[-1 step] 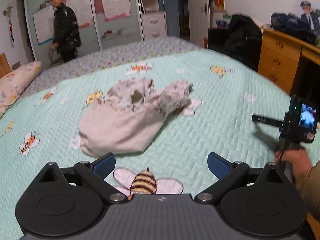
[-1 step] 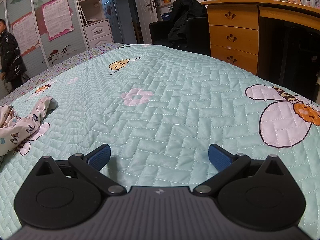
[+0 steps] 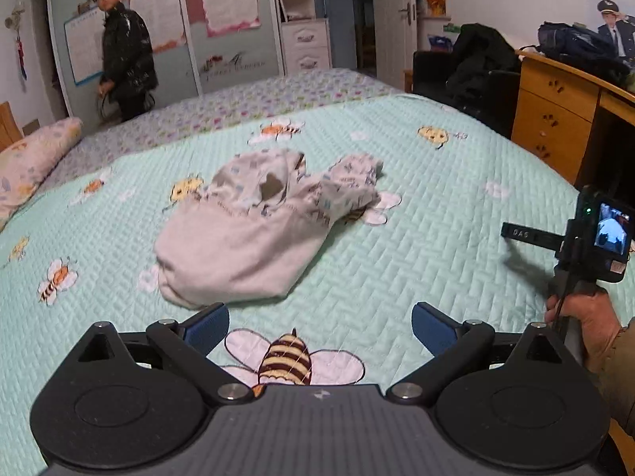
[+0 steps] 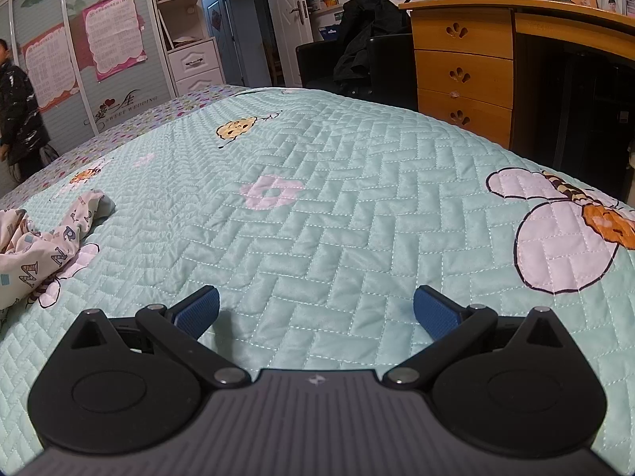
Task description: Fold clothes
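Observation:
A crumpled child's garment (image 3: 246, 246), pale grey with a letter-print part at its far end, lies on the mint quilted bedspread (image 3: 436, 218) mid-bed. My left gripper (image 3: 319, 319) hovers just short of the garment's near hem, open, with nothing between its blue pads. In the right wrist view only the printed edge of the garment (image 4: 35, 254) shows at the far left. My right gripper (image 4: 315, 305) is open over bare quilt, well right of the garment. Its body with a small screen (image 3: 591, 238) appears in the left wrist view, held by a hand (image 3: 583, 317).
A person in a dark jacket (image 3: 125, 59) stands by the wardrobe beyond the bed. A pillow (image 3: 27, 158) lies at the far left. A wooden desk with drawers (image 4: 460, 67) and a black chair draped with a coat (image 4: 369, 43) stand along the right side.

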A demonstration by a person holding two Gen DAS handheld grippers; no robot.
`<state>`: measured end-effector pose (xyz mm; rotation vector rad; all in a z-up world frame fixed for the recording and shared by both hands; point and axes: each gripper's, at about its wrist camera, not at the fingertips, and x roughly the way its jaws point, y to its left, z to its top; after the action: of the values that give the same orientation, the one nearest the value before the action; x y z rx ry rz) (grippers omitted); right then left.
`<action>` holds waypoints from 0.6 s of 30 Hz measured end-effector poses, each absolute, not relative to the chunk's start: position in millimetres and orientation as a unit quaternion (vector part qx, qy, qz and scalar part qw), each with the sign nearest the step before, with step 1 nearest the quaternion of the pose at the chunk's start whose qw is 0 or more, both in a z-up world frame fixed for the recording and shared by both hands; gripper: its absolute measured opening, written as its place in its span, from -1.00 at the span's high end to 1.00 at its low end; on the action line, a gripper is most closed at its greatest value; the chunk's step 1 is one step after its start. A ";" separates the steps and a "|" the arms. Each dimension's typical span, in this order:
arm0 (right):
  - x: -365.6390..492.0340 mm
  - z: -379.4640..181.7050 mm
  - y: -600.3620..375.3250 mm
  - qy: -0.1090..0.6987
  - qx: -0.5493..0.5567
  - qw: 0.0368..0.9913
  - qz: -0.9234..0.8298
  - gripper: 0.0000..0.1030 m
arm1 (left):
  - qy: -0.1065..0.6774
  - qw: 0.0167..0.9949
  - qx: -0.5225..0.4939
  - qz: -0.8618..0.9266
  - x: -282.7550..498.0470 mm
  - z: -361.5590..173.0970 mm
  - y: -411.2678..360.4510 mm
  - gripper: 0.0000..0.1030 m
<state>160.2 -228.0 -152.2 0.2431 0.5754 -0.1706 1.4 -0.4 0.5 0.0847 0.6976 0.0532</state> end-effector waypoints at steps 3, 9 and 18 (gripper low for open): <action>160.0 -152.4 -227.3 0.283 0.118 0.948 -0.084 -1.00 | 0.331 0.943 0.025 0.038 4.3 1.5 -1.2 -0.92; 159.6 -152.9 -226.1 0.283 0.117 0.948 -0.084 -1.00 | 0.318 0.946 -0.036 0.046 -13.5 -12.3 35.2 -0.95; 165.0 -148.5 -217.9 0.310 0.084 0.943 -0.090 -1.00 | 0.436 0.888 -0.043 0.141 23.0 -63.1 87.6 -0.99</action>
<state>165.0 -217.9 -148.5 0.1720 0.6320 -0.1843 23.0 87.6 -63.1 -0.0892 0.9056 0.2941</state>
